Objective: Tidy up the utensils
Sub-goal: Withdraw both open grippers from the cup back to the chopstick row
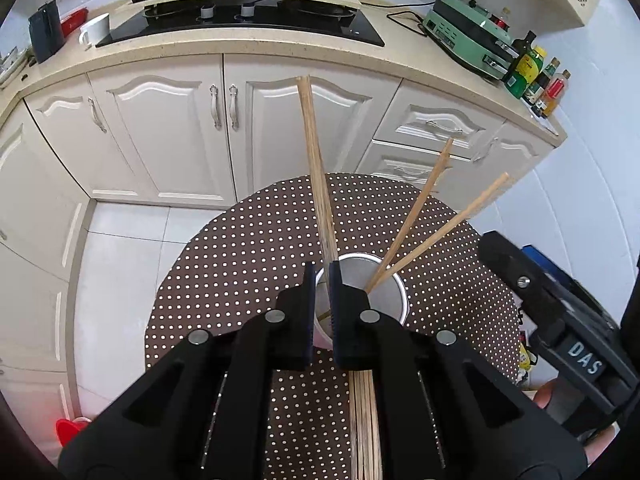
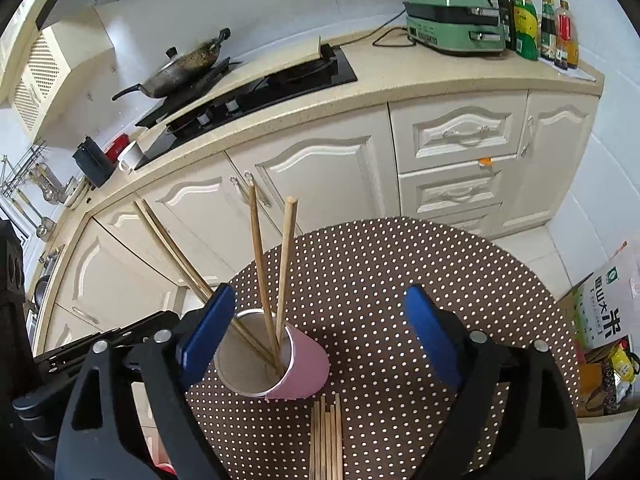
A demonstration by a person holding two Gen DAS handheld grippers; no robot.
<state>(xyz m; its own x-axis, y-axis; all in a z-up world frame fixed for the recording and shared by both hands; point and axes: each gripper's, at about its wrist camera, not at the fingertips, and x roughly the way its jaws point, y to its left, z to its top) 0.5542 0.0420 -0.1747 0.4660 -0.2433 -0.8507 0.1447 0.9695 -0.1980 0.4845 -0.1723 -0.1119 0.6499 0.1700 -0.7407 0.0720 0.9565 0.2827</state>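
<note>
My left gripper (image 1: 323, 280) clenched on chopstick pair (image 1: 316, 160), tips over pink cup (image 2: 300, 364). My right gripper (image 2: 320, 320) released, empty. Loose bundle (image 2: 327, 436) lies beside cup on table (image 2: 400, 280). Sticks light, stiff, slippery; pinch mid-shaft.

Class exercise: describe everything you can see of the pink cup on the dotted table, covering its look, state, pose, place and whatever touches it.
The pink cup looks like paper, with a pale lining and a white rolled rim. It stands upright on the brown polka-dot tablecloth, just beyond a bundle of loose chopsticks. Wooden chopsticks stand inside, leaning against its rim. The left tongs, shut, grip its near rim. The right tongs, open, do not touch it.
</note>
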